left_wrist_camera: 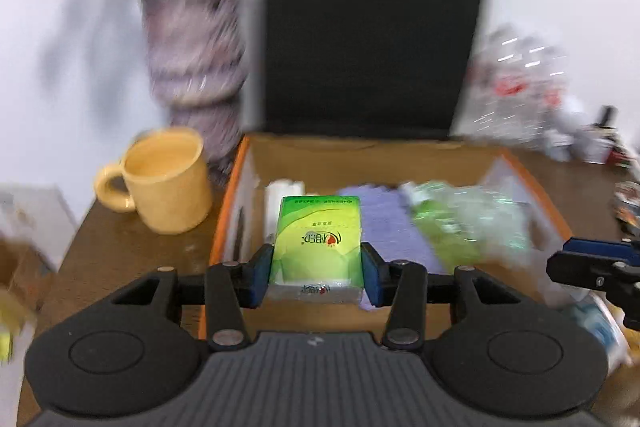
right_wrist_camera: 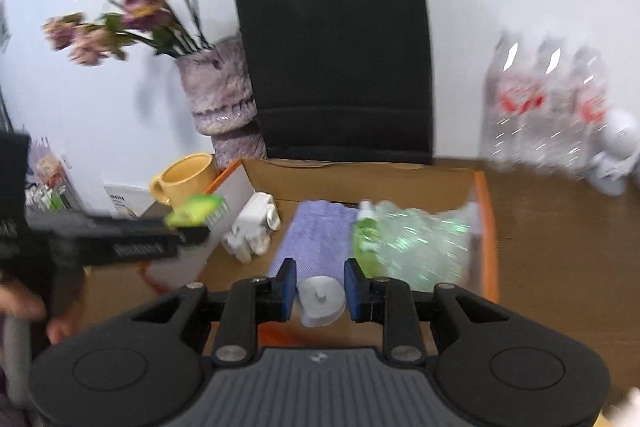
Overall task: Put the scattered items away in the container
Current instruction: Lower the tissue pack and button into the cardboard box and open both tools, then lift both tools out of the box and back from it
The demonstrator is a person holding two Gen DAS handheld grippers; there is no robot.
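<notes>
My left gripper [left_wrist_camera: 317,269] is shut on a green tissue pack [left_wrist_camera: 316,243] and holds it over the near left part of an open cardboard box [left_wrist_camera: 360,151] with orange edges. The box holds a white charger [right_wrist_camera: 254,227], a purple cloth [right_wrist_camera: 316,231] and a clear green-labelled packet [right_wrist_camera: 416,243]. My right gripper [right_wrist_camera: 321,287] is over the box's near edge, its blue pads on either side of a white roll-shaped object [right_wrist_camera: 322,301]. The left gripper with the green pack [right_wrist_camera: 196,211] shows at the left of the right wrist view.
A yellow mug [left_wrist_camera: 160,183] stands left of the box, with a purple vase of flowers [left_wrist_camera: 196,67] behind it. A black paper bag [left_wrist_camera: 372,35] stands behind the box. A pack of water bottles [right_wrist_camera: 548,107] stands at the right on the brown table [left_wrist_camera: 120,255].
</notes>
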